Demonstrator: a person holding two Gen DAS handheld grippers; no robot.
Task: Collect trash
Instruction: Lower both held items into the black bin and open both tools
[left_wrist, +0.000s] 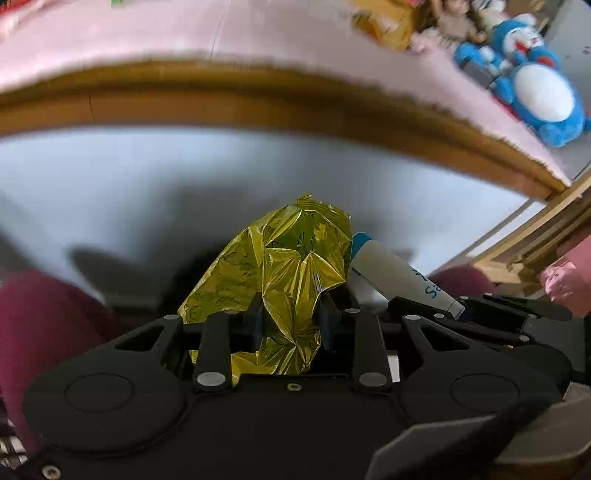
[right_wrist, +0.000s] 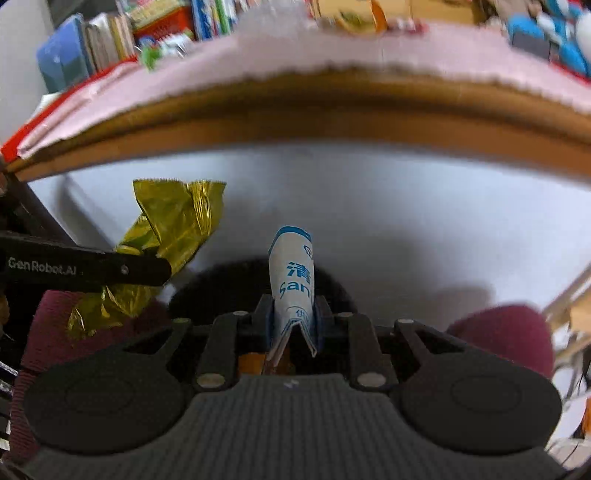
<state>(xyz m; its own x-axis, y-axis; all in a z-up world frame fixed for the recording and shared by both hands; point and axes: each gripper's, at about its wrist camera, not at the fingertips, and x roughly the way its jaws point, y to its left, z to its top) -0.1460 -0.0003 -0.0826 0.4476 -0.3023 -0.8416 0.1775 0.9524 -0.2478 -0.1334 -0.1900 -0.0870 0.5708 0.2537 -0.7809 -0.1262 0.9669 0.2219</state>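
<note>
My left gripper (left_wrist: 291, 321) is shut on a crumpled gold foil wrapper (left_wrist: 291, 266), which sticks up between its fingers. In the right wrist view the same gold wrapper (right_wrist: 173, 221) hangs at the left, with the left gripper's black arm across it. My right gripper (right_wrist: 293, 314) is shut on a folded white and blue paper packet (right_wrist: 293, 269) that stands upright between the fingers. That packet (left_wrist: 399, 277) also shows at the right of the left wrist view, close beside the gold wrapper. Both grippers hang below a table's edge, over a pale floor.
A wooden table edge (left_wrist: 258, 103) with a pink cloth (left_wrist: 184, 37) curves across the top. A blue and white plush toy (left_wrist: 535, 88) lies on the cloth at the right. Books (right_wrist: 110, 37) stand at the back left. Maroon-clad legs (left_wrist: 40, 325) flank the grippers.
</note>
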